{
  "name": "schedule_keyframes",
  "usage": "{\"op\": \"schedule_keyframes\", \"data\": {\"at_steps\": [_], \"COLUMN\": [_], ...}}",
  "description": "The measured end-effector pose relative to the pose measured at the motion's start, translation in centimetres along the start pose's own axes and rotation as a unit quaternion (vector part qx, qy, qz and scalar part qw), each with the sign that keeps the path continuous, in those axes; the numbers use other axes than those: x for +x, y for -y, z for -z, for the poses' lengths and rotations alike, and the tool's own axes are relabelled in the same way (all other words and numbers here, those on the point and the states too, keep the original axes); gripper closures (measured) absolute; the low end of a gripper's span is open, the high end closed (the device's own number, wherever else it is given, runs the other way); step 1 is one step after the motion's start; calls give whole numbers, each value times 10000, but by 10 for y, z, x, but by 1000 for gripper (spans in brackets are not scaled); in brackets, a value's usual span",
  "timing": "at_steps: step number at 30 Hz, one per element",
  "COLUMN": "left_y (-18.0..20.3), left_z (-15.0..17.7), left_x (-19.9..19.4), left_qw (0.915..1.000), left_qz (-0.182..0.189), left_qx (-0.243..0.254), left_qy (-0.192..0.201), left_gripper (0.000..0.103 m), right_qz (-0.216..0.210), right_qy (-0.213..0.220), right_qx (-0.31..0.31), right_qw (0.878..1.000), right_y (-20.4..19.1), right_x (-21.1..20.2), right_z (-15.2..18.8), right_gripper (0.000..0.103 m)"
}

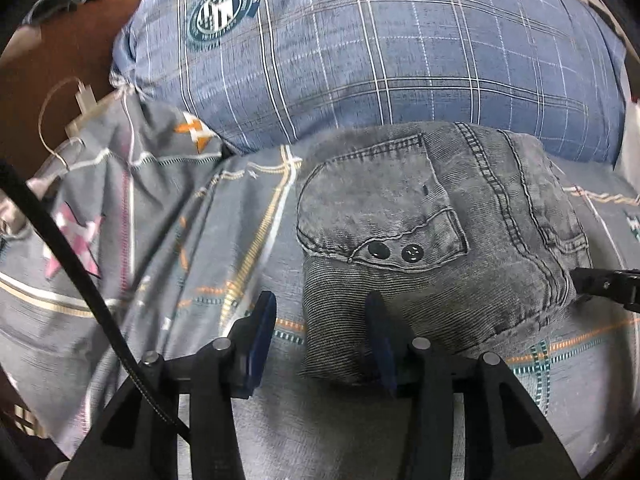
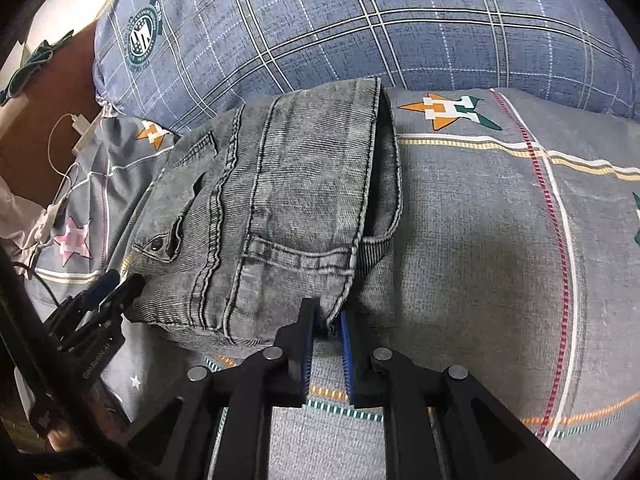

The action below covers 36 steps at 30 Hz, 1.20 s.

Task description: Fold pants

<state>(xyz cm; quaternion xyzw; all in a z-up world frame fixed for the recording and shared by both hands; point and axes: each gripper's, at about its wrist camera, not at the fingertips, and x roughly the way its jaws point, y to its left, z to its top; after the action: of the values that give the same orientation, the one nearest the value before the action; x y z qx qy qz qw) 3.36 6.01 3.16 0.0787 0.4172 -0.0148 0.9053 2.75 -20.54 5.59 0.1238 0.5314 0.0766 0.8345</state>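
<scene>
The pants [image 1: 432, 232], grey denim, lie folded into a compact bundle on the bed [image 1: 240, 264], on a grey sheet printed with lines and stars. A back pocket with two dark buttons [image 1: 394, 253] faces up in the left wrist view. In the right wrist view, a folded layer with a seamed edge lies on top of the bundle, and a gap shows between layers along its right side.

The left tool [image 1: 320, 340] is released, its fingers spread wide. The right finger [image 1: 380, 344] rests on the near edge of the pants; the left finger [image 1: 262, 344] stands over the sheet just beside the bundle.

The right tool [image 2: 327, 354] sits at the near edge of the pants, with a corner of denim between its blue pads [image 2: 347, 356]. A narrow gap remains between the pads; whether they press the cloth cannot be told.

A blue plaid pillow [image 1: 380, 52] with a round emblem lies directly behind the pants, touching the far edge. To the left, a white charger [image 1: 86, 100] with its cable lies near the sheet's edge, against a brown surface [image 1: 60, 60].
</scene>
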Motion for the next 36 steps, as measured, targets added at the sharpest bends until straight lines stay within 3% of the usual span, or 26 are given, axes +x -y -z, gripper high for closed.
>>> {"op": "schedule_keyframes", "data": {"at_steps": [1, 3, 4, 5, 7, 11, 15, 19, 22, 27, 31, 36], "left_y": [1, 2, 4, 6, 11, 14, 5, 8, 10, 9, 7, 9], "left_z": [0, 3, 4, 6, 11, 21, 31, 30, 31, 31, 30, 30], "left_x": [-4, -21, -27, -36, -52, -73, -81, -82, -84, -87, -84, -80], "left_qw": [10000, 9996, 9992, 9985, 9966, 9948, 9940, 9959, 9954, 9939, 9939, 9949], "left_qz": [0, 39, 50, 34, 29, -9, -85, -167, -322, -436, -383, -295], "left_qx": [11, -91, -125, -152, -112, -130, -425, -326, -260, -337, -368, -336], "left_qy": [36, 259, 371, 531, 816, 1008, 999, 827, 863, 956, 971, 903], "left_gripper": [55, 44, 31, 26, 26, 23, 19, 19, 19, 18, 18, 18], "right_qz": [5, -36, -88, -174, -329, -128, 104, 174, -99, -124, -301, -202], "right_qy": [36, 188, 276, 406, 767, 1314, 1828, 2205, 2129, 2004, 1806, 1720], "right_qx": [22, 19, 2, -13, -67, -388, -519, -653, -582, -723, -516, -605], "right_qw": [10000, 9998, 9996, 9990, 9965, 9905, 9817, 9730, 9753, 9770, 9817, 9830], "right_y": [-3, -6, -7, -10, -16, -37, -46, -55, -54, -54, -44, -45], "right_x": [-3, -13, -19, -28, -47, -82, -103, -116, -117, -106, -95, -87], "right_z": [4, 11, 14, 18, 28, 48, 69, 81, 84, 84, 82, 82], "right_gripper": [81, 72, 56, 36, 26, 26, 26, 26, 26, 25, 25, 25]}}
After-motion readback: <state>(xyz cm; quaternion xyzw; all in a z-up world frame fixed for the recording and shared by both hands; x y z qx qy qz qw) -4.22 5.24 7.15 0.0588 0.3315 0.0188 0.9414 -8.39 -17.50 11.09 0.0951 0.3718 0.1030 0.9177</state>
